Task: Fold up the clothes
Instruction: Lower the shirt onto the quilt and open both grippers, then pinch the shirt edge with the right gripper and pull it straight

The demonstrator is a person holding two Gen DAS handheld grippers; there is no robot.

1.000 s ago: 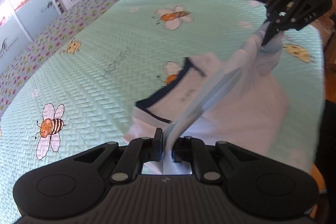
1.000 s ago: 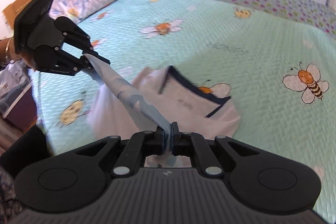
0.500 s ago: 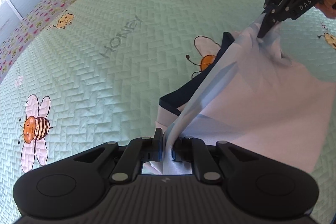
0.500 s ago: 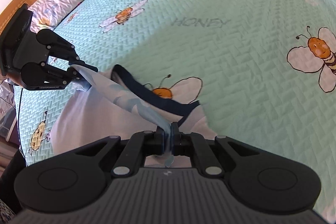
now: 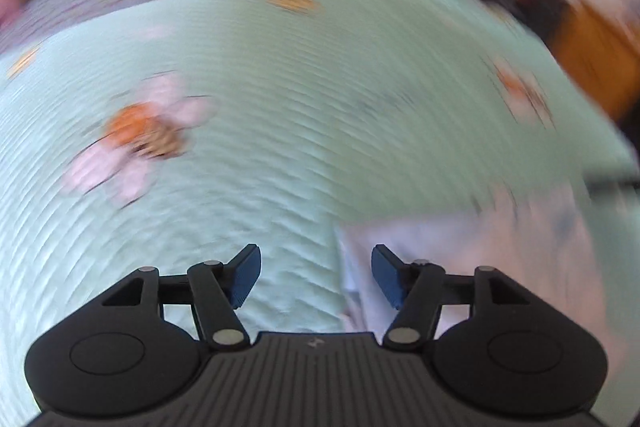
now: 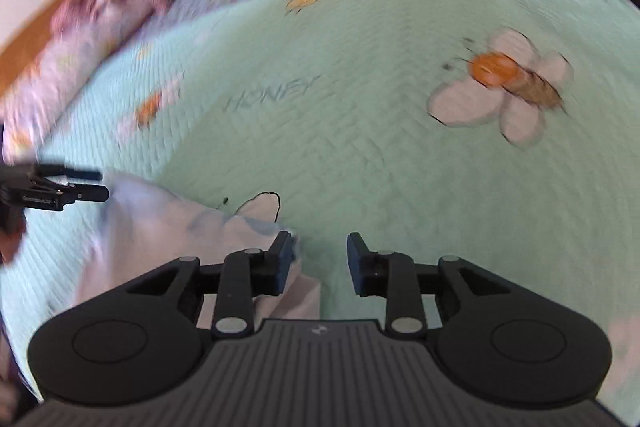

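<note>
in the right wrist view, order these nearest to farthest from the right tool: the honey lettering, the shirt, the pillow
1. shirt: lying on the quilt right at the right tool, at its left finger.
2. HONEY lettering: mid-quilt, ahead and slightly left.
3. pillow: far upper left, by the headboard.

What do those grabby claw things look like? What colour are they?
Both are matte black plastic. The left gripper and right gripper each have two flat dark-blue pads at the tips, on jointed black bars with silver round pins. Behind sit two rounded lobes with a circle pressed in each, a ribbed middle panel and a tiny pale logo. No cables show.
</note>
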